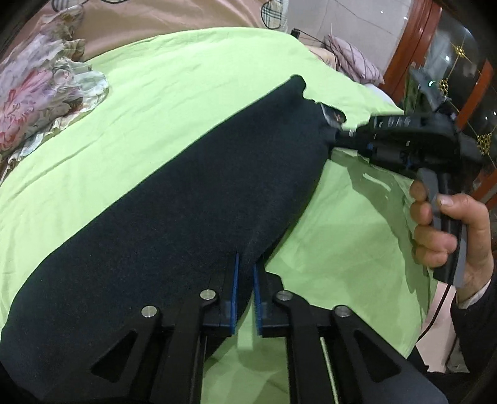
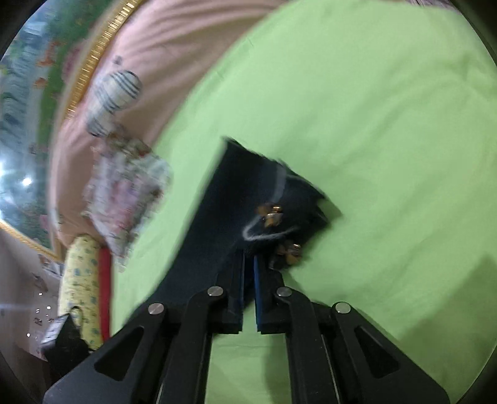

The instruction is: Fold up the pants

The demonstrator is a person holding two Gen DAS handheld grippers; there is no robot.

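**Item:** dark navy pants [image 1: 174, 199], stretched across a light green sheet [image 1: 155, 93] on a bed. In the left wrist view they run from near left to far right, held taut between the two grippers along their right edge, partly raised off the sheet there.

**Left gripper** [image 1: 245, 273]: blue-padded fingers [image 1: 234, 279] pinched together on a fold of the pants at the near edge; fabric sits between the pads.

**Right gripper** [image 1: 334, 130]: seen in the left wrist view at the far right end of the pants, clamped on the cloth; the person's right hand [image 1: 447, 230] squeezes its handle. In the right wrist view [image 2: 248, 267] its pads are closed on the waist end, beside gold-coloured buttons [image 2: 270, 214] and a pale stitched seam [image 2: 267, 234]. That view is motion-blurred.

**Surroundings:** floral cloth [image 1: 40, 93] at far left on the sheet; pink bedcover [image 1: 170, 15] beyond; a lilac pillow [image 1: 351, 59] far right; wooden cabinet [image 1: 419, 62] behind.

**Step in hand (judged):** both ends gripped and lifted, a carry-over fold or a straightening pull; no fold appears laid down yet.

**Next move calls for:** keeping both pinches firm and tension even, bringing one end across to meet the other with edges aligned, lowering flat onto the sheet before releasing. Uneven pull would likely skew the fold.
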